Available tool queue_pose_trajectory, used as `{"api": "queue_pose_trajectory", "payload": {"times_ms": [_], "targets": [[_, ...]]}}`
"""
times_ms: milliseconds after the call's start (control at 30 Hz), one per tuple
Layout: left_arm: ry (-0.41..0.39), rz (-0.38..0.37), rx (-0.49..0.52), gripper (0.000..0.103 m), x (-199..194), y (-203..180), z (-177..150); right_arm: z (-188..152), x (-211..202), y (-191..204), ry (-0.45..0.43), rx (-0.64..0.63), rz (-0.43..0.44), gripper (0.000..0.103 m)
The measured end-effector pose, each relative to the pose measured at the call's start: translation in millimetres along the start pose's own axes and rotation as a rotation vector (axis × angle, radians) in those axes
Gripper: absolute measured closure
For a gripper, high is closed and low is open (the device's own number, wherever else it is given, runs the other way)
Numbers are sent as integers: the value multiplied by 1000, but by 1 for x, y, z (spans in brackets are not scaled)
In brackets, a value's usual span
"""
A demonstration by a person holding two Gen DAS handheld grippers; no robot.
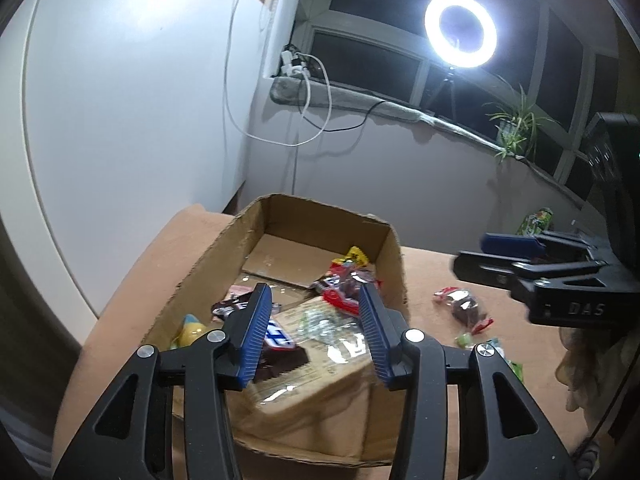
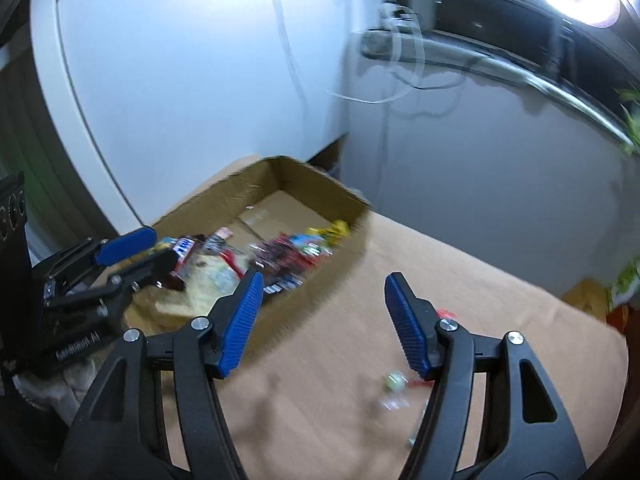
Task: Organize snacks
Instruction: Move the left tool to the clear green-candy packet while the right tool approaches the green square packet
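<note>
Left wrist view: the red crinkly wrapped snack [image 1: 464,306] lies on the tan cloth-covered tabletop [image 1: 432,276], right of the brown cardboard box [image 1: 394,256]. It looks light, soft and slippery; pinch its body. Left hand-held gripper [image 1: 316,332] and right hand-held gripper [image 2: 324,324] both gape empty.

The cardboard box [image 1: 304,240] is open on top, so a tool can drop straight in; its upright walls block entry from the sides. Snack packets [image 1: 344,284] crowd its near half, while the far floor is bare. To its right, the orange-covered table [image 2: 460,280] lies mostly clear, with loose wrapped candies [image 1: 464,304] scattered near.
</note>
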State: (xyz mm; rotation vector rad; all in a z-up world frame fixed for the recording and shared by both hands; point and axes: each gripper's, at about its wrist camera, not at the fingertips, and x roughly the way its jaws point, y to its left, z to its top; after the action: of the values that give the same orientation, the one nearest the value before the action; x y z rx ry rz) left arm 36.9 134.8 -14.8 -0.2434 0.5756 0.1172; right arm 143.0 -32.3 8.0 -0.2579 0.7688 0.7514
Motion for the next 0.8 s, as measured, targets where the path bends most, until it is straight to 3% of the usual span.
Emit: {"api": "queue_pose_trajectory", "payload": {"times_ms": [100,433,567,800], "targets": [[-1,-30,20,59,-2,-12,2,-17,-19,-24,-8,75,-27,25],[16,-175,94,59,-8,-68,-2,-72,-64,-79,-45,191,-139,25],[77,-228,130,59,5,-94,-14,-100,-63,-86,-25,197,-133,25],[133,-253,193,59,23,-132,-32,-137,-47,-86,27,174,-91,25]]}}
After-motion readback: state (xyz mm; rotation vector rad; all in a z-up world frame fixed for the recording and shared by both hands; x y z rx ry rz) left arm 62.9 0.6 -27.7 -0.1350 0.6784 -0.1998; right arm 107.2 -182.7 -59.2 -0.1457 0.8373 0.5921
